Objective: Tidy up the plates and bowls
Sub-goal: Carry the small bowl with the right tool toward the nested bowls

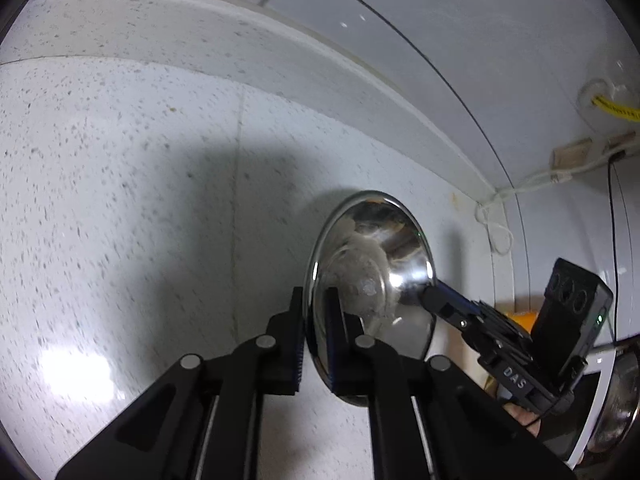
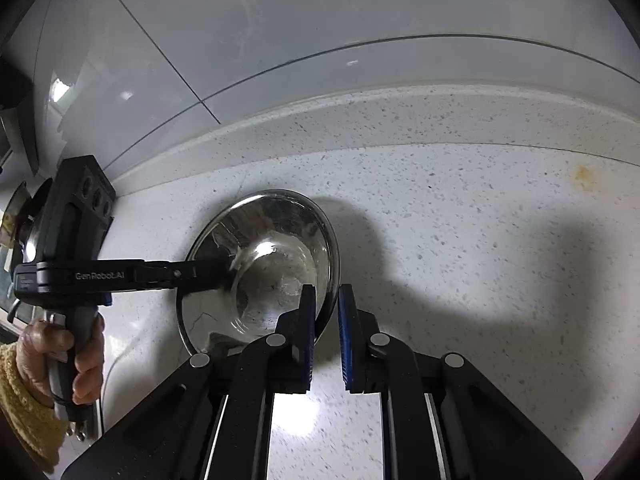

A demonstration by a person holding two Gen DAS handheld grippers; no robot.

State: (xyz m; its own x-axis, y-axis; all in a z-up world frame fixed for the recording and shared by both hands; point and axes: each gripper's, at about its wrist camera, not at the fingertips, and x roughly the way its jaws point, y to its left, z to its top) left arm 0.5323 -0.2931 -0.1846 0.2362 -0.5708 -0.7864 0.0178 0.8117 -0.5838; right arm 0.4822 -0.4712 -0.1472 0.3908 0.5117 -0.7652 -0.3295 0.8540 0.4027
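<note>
A shiny steel bowl (image 1: 372, 264) is held tilted above the speckled white counter (image 1: 120, 200). My left gripper (image 1: 314, 336) is shut on the bowl's near rim, one finger inside and one outside. My right gripper (image 2: 326, 332) straddles the opposite rim of the same bowl (image 2: 260, 264); its fingers stand close on either side of the rim, and I cannot tell whether they press on it. In the left wrist view the right gripper (image 1: 430, 294) reaches the bowl's right edge. In the right wrist view the left gripper (image 2: 224, 270) grips the left edge.
A raised counter ledge (image 2: 400, 120) and tiled wall (image 2: 280, 20) run behind. White cables (image 1: 496, 208) and a yellow-tagged outlet (image 1: 612, 108) sit in the corner. Another steel dish (image 1: 616, 400) shows at the left wrist view's right edge. A yellowish stain (image 2: 584, 174) marks the counter.
</note>
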